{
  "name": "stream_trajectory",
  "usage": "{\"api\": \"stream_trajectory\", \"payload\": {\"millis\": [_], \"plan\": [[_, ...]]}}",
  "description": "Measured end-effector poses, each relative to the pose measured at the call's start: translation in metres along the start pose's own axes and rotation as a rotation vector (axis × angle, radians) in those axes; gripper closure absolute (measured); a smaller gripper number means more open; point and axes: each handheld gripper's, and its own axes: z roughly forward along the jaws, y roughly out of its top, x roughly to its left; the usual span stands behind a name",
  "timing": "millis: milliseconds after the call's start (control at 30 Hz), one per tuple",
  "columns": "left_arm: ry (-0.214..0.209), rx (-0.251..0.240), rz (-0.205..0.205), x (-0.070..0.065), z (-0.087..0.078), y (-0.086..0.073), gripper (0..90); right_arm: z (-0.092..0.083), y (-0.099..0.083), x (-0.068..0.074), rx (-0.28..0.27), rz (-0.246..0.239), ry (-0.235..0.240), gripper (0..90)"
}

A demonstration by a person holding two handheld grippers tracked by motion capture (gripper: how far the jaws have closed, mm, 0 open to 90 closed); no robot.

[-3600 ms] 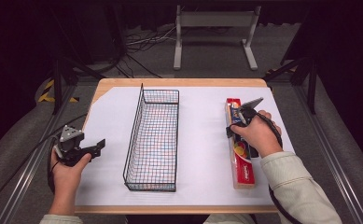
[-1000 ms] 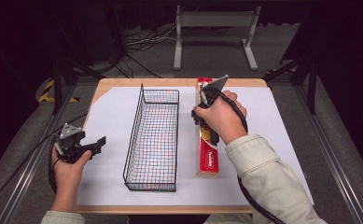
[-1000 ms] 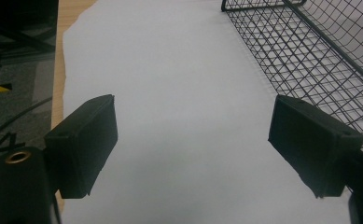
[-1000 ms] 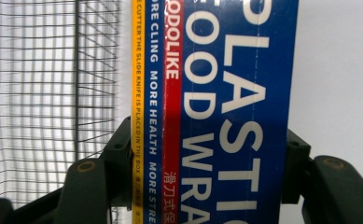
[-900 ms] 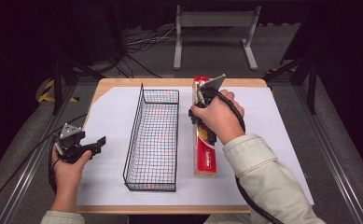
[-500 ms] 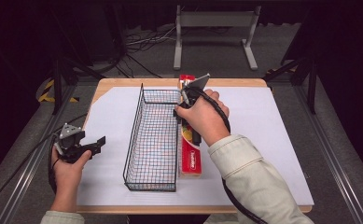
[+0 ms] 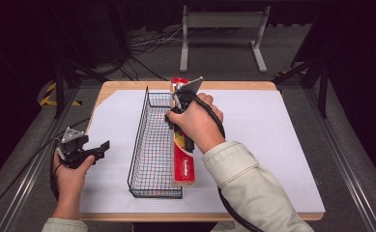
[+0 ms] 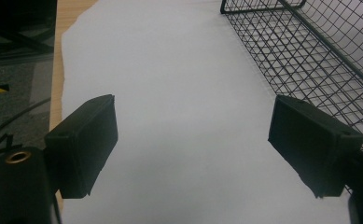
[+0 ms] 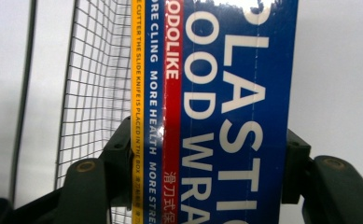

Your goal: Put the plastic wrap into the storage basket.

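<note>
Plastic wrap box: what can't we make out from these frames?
- High view: middle of the plastic wrap box is hidden under the hand and right gripper.
- Same view: can't tell if the box touches the wire basket or is lifted.
- Right gripper view: box lettering cut off by the picture's edges.

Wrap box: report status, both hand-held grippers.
Right hand-held gripper shut on wrap box, beside basket. Left hand-held gripper open, empty. Basket wall in the way.

We are reading the plastic wrap box (image 9: 226, 112): big white letters "PLASTIC FOOD WRAP" (partly cut off), red stripe "ODOLIKE", yellow edge "CUTTER THE SLIDE KNIFE IS PLACED IN THE BOX", then "MORE CLING MORE HEALTH", plus small Chinese characters.
</note>
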Motion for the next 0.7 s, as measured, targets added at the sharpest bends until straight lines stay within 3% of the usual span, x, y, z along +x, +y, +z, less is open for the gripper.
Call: {"api": "stream_trajectory", "payload": {"millis": [367, 700], "plan": [[0.009, -0.009, -0.012, 0.001, -0.001, 0.0, 15.9, 0.004, -0.002, 0.02, -0.035, -0.034, 0.025, 40.8], [0.015, -0.008, -0.012, 0.002, -0.001, 0.0, 15.2, 0.018, -0.001, 0.026, -0.045, -0.019, 0.045, 40.7]]}}
